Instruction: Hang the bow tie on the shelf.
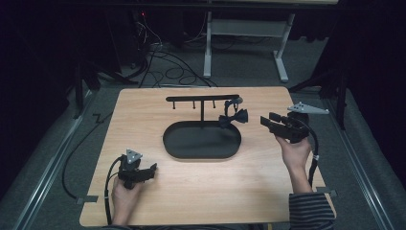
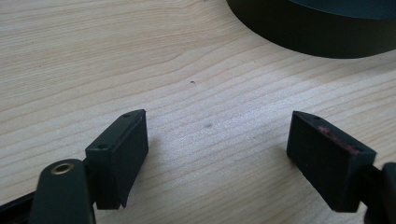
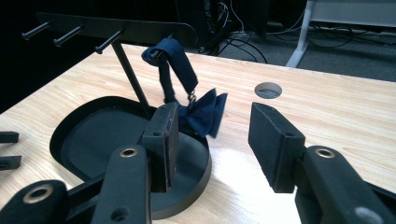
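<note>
A dark blue bow tie (image 3: 205,112) hangs by its strap from the end peg of a black stand (image 3: 116,29), dangling over the rim of the stand's oval tray (image 3: 196,186). It lies just beyond the right gripper (image 3: 212,140), whose fingers (image 3: 273,144) stand apart, holding nothing. The left gripper (image 2: 217,154), well away, has its fingers wide open over bare tabletop (image 2: 140,60).

I count one bow tie (image 1: 233,118), one black stand (image 1: 202,99) with what look like four pegs, though the dark blurs them, one oval tray (image 1: 201,151), and my two grippers, left (image 1: 152,169) and right (image 1: 266,120).
</note>
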Tool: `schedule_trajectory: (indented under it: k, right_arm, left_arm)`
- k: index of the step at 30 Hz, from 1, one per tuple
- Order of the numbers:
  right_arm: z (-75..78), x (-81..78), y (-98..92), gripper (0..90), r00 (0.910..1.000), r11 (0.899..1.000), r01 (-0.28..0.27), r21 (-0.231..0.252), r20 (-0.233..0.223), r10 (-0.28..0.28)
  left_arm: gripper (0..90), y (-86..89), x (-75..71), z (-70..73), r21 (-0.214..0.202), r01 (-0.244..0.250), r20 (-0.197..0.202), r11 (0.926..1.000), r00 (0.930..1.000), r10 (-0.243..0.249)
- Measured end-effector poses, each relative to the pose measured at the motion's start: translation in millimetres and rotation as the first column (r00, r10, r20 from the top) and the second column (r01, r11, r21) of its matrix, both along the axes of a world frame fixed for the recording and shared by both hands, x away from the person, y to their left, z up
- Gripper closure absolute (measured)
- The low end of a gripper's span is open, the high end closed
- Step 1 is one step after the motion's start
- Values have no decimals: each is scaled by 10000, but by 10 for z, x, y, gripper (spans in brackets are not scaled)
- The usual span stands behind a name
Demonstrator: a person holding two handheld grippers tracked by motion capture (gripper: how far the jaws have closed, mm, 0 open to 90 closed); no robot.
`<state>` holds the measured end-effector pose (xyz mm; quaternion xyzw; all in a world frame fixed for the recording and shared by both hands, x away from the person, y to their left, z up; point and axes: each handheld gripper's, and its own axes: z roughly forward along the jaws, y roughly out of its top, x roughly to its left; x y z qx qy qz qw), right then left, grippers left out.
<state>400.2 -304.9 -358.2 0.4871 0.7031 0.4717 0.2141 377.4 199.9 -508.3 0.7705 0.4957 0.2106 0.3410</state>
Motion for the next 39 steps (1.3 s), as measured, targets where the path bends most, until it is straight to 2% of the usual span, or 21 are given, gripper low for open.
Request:
schedule_trajectory:
  k: [19,22,31,39]
  right_arm:
    - [-75,-237,-80,545,10000,9998,-10,216,73,9]
    - [-101,-257,-83,544,10000,9990,-78,438,-2,78]
    - [-200,-313,-52,544,9996,9978,-246,623,-113,254]
    - [-294,-374,-11,542,9990,9974,-361,620,-228,376]
  left_arm:
    - [211,0,0,0,1,0,0,10000,10000,0]
    - [212,0,0,0,1,-1,1,10000,10000,1]
    - [211,0,0,0,2,-1,1,10000,10000,1]
    - [211,1,0,0,14,4,6,10000,10000,-4]
